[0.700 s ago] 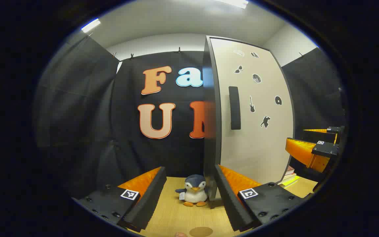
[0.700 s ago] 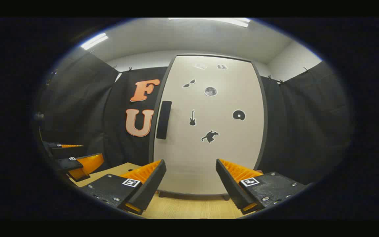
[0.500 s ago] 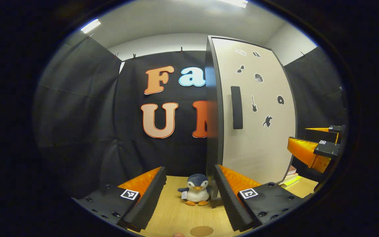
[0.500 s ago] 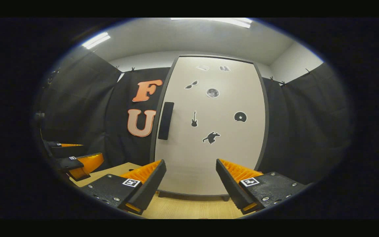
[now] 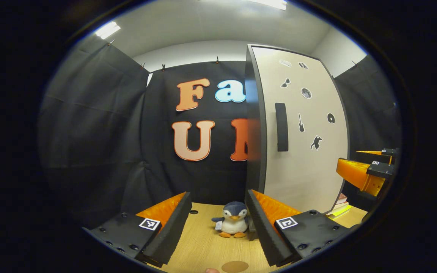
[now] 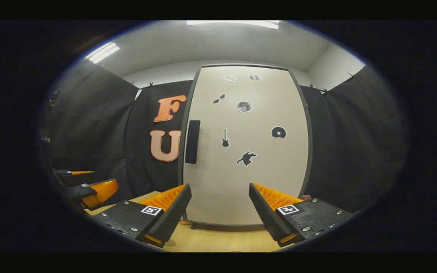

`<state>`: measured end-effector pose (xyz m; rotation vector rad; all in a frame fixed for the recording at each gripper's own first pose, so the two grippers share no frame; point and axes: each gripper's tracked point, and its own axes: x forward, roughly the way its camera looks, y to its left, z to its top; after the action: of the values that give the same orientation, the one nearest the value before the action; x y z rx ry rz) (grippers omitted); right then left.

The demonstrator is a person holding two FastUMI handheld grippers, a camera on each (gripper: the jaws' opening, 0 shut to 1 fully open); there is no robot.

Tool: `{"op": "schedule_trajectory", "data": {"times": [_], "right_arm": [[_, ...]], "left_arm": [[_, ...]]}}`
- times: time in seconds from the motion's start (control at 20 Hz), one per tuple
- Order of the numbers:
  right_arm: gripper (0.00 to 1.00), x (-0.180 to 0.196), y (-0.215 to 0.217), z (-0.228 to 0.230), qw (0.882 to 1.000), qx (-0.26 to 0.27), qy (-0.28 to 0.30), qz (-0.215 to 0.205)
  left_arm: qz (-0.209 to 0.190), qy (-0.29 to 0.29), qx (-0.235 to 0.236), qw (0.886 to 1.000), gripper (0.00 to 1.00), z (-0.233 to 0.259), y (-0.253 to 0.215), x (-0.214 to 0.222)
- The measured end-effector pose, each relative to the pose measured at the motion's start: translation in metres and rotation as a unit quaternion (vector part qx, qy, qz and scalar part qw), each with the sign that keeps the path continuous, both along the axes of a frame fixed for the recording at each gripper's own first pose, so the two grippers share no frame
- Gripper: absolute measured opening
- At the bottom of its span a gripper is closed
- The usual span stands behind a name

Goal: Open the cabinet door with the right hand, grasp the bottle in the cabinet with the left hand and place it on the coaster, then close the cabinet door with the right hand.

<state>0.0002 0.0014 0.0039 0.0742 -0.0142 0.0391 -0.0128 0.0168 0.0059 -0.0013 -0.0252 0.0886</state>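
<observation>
the cabinet door fills centre frame, shut, its stiff dark handle at left-centre the likely grip point. the right gripper and left gripper both gape, holding nothing; bottle presumably inside.

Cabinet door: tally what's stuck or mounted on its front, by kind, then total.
On the cabinet door, right gripper view:
Dark handle: 1
Clear stickers: 5 (sunglasses, moon, guitar, disc, animal)
Top stickers too small to identify: 2
Total: 8
</observation>
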Motion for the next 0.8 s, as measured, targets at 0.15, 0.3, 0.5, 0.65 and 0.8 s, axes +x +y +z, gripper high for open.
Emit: {"op": "schedule_trajectory", "data": {"times": [0.15,0.3,0.5,0.65,0.8], "right_arm": [[0.95,0.003,-0.006,0.003,1.000,0.007,0.003,-0.009],[0.94,0.011,-0.009,0.013,1.000,-0.008,-0.007,-0.023],[0.94,0.028,0.002,0.020,0.999,-0.033,-0.001,-0.031],[0.94,0.046,0.020,0.030,0.999,-0.026,-0.006,-0.026],[0.95,0.066,0.042,0.036,1.000,-0.013,-0.004,-0.016]], "left_arm": [[-0.004,-0.003,0.001,1.000,0.95,0.004,-0.002,0.003],[-0.012,0.003,0.005,1.000,0.95,0.001,-0.006,0.006],[-0.030,0.001,0.001,1.000,0.95,0.006,-0.006,0.010],[-0.042,0.004,-0.013,0.999,0.95,0.011,-0.003,0.016],[-0.052,0.003,-0.028,0.998,0.94,0.018,0.003,0.025]]}}
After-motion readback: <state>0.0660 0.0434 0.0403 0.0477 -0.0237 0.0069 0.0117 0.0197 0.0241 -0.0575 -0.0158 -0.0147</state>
